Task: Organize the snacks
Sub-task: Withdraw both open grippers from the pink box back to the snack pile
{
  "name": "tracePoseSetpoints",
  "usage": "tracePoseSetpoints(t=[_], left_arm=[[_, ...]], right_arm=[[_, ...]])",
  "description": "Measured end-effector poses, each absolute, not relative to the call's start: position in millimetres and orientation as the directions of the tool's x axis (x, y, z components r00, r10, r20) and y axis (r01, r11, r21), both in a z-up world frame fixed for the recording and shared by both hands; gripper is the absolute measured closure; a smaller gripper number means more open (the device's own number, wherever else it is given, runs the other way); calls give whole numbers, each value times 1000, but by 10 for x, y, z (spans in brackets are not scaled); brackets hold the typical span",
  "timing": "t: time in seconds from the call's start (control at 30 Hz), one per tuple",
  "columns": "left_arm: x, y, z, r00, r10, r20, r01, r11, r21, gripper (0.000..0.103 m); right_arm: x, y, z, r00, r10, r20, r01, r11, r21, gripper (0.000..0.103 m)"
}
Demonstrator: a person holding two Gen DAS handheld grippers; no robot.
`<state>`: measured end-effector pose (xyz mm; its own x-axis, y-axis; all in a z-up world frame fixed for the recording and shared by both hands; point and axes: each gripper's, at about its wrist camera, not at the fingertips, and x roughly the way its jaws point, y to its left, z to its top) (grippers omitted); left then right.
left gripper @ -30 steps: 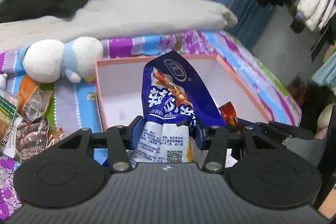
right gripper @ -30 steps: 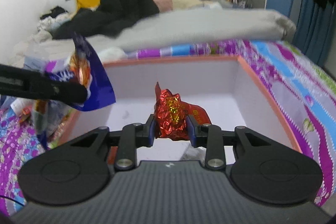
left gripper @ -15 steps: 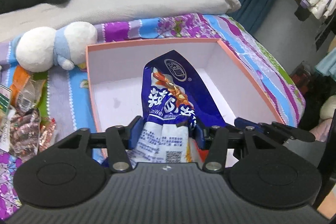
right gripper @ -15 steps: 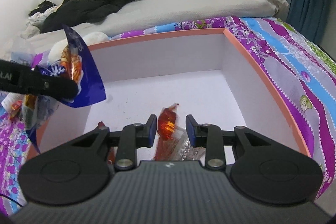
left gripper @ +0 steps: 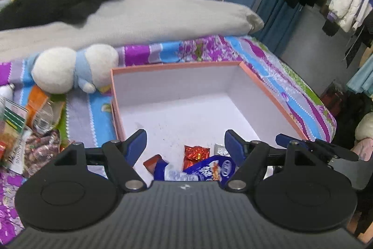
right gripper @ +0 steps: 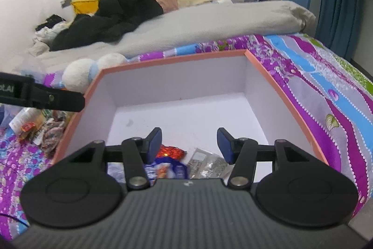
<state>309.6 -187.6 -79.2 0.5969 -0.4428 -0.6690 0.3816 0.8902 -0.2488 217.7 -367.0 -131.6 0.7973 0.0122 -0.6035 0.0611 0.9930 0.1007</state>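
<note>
Left wrist: crinkly blue packet (left gripper: 205, 170) in square box (left gripper: 275, 99).

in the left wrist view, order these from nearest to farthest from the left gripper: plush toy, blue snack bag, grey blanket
1. Blue snack bag, lying in the box just below the left gripper, whose jaws are opening.
2. Plush toy, outside the box, off to the left.
3. Grey blanket, farthest back across the bed.

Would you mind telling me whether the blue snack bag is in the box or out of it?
In. The blue snack bag lies on the floor of the pink-rimmed box, beside a red wrapper, clear of both grippers.
</note>
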Motion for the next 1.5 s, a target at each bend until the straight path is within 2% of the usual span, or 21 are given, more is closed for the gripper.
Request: tracePoseSetpoints(t=[0.43,0.93,1.5], left_arm=[[2429,-1247,-604,725,-388,-570,347,919,-185,25],[1704,-670,-611,773,-342,-535,276,940,-202,25],[1228,-203,-1200,723,-322,-611,193,944,-269,25]], right_arm=[[1706,-3212,-1112,867,92,-489,-15,987,158,48],[1209,-2681,-1099,878,160,-450,-109,985,137,48],[759,-2102,-1499,826,277,-491,-251,960,120,48]])
